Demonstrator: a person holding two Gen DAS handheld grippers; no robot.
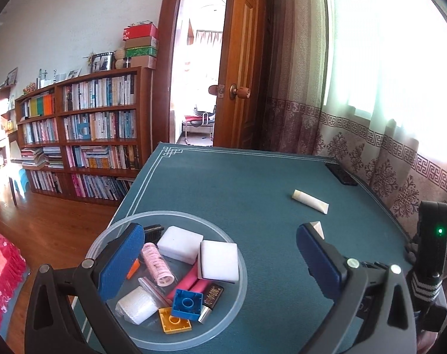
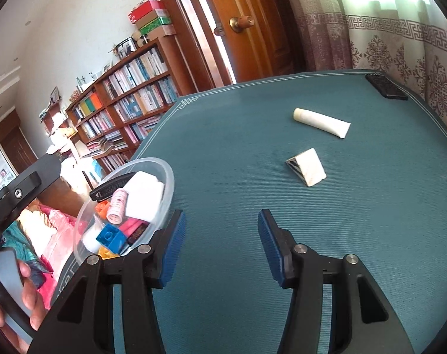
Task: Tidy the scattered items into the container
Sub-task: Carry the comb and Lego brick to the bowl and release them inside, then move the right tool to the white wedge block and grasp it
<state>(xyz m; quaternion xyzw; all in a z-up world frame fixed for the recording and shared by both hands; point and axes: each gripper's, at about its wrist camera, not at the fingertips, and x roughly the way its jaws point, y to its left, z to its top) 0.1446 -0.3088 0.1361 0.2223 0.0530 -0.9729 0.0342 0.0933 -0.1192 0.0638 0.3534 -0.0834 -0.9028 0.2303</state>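
A clear plastic bowl (image 1: pixel 223 318) (image 2: pixel 168 177) sits at the near left of the green table mat and holds white foam blocks, a pink hair roller (image 1: pixel 158 264), a blue brick (image 1: pixel 188 302), a yellow brick and other small items. On the mat lie a white tube (image 1: pixel 309 201) (image 2: pixel 321 123) and a white wedge-shaped block (image 1: pixel 317 227) (image 2: pixel 307 167). My left gripper (image 1: pixel 220 253) hangs open above the bowl, its left finger over the bowl's left side. Low over bare mat to the right of the bowl, my right gripper (image 2: pixel 222 233) stands open and empty, with the wedge ahead of it.
A black remote (image 1: pixel 341 174) (image 2: pixel 386 86) lies at the mat's far right corner beside the curtain. Left of the table are a wooden floor, a bookcase (image 1: pixel 84 135) and an open door. A hand (image 2: pixel 28 303) holds the left gripper's handle.
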